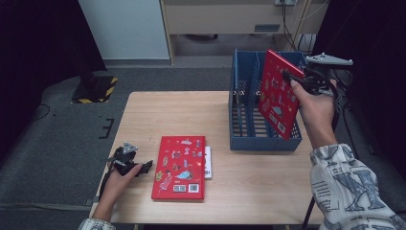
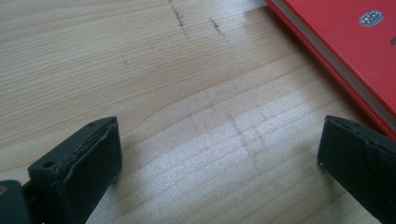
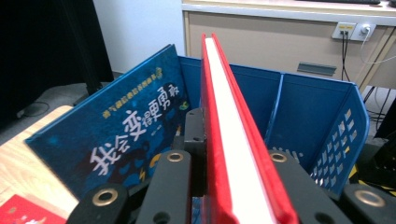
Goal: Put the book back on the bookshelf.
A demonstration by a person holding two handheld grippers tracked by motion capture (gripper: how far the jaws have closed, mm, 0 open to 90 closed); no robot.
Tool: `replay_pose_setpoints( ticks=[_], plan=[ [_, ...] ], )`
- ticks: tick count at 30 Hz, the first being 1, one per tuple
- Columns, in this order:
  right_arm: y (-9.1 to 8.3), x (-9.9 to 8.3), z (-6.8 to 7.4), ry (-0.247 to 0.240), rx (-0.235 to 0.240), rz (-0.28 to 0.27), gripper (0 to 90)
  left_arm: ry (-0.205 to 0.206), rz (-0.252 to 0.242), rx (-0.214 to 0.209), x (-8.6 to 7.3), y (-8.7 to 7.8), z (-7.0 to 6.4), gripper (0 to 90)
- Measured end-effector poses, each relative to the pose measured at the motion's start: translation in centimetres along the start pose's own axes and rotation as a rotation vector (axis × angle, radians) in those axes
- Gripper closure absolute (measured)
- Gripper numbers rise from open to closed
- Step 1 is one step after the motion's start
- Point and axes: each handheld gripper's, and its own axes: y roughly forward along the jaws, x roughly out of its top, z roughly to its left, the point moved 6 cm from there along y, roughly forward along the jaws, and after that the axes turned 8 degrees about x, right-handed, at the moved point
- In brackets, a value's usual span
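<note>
My right gripper (image 1: 289, 76) is shut on a red book (image 1: 277, 96) and holds it tilted above the blue file basket (image 1: 237, 103) at the table's back right. In the right gripper view the red book (image 3: 229, 140) stands edge-on between the jaws, white pages up, with a blue book (image 3: 116, 135) leaning in the blue file basket (image 3: 345, 135) to its left. A second red book (image 1: 179, 167) lies flat at the table's front, on something white. My left gripper (image 1: 146, 166) rests open on the table just left of it; the flat red book's corner (image 2: 345, 51) lies beyond the right jaw.
The wooden table (image 1: 167, 115) has bare room at its back left and in front of the basket. Dividers split the basket into slots. A cabinet and wall sockets (image 3: 350, 30) stand behind it, with grey carpet around the table.
</note>
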Motion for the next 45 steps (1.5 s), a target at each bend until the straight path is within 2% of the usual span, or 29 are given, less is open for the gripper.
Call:
replay_pose_setpoints(
  ticks=[5, 15, 38, 45],
  plan=[
    [1.0, 0.1, -0.6, 0.010, -0.032, 0.003, 79.3, 0.000, 0.000, -0.001, 0.0, 0.0, 0.0, 0.0],
    [2.5, -0.1, -1.1, 0.029, -0.052, -0.001, 79.3, 0.000, 0.001, -0.001, 0.0, 0.0, -0.1, 0.0],
    [5.3, -0.9, -1.1, 0.038, -0.105, -0.021, 79.3, 0.003, -0.001, -0.004, 0.1, 0.1, -0.2, 0.0],
    [6.2, -1.7, -1.4, 0.049, -0.122, -0.023, 79.3, 0.002, -0.001, -0.004, 0.1, 0.1, -0.2, 0.0]
  ],
)
